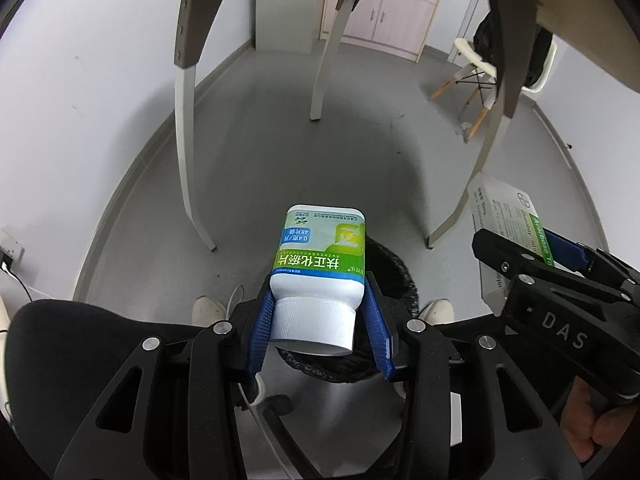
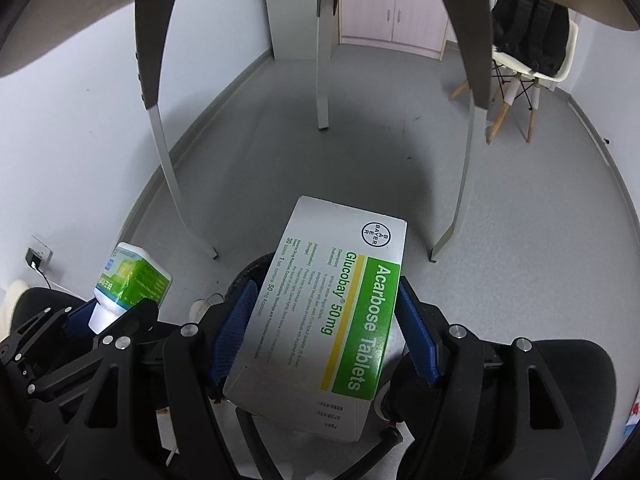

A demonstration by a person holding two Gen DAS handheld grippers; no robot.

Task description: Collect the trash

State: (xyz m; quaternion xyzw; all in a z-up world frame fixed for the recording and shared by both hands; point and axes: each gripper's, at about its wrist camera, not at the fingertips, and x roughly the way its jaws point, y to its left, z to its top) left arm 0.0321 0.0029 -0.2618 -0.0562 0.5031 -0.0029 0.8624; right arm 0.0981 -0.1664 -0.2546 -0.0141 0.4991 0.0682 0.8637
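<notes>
My left gripper (image 1: 318, 320) is shut on a white pill bottle (image 1: 320, 256) with a green label, gripping at its ribbed cap. It hangs over a black-lined trash bin (image 1: 394, 276) on the floor below. The bottle also shows in the right wrist view (image 2: 130, 278). My right gripper (image 2: 324, 320) is shut on a white and green Acarbose tablet box (image 2: 328, 312), held above the same bin (image 2: 250, 270). The box and right gripper also show at the right of the left wrist view (image 1: 512, 216).
I am under a table with curved legs (image 1: 186, 140). A wall (image 1: 80, 100) with a socket (image 2: 38, 258) is on the left. A chair (image 2: 520, 76) with a black backpack and a cabinet (image 1: 384, 12) stand far back. A shoe (image 1: 208, 308) is near the bin.
</notes>
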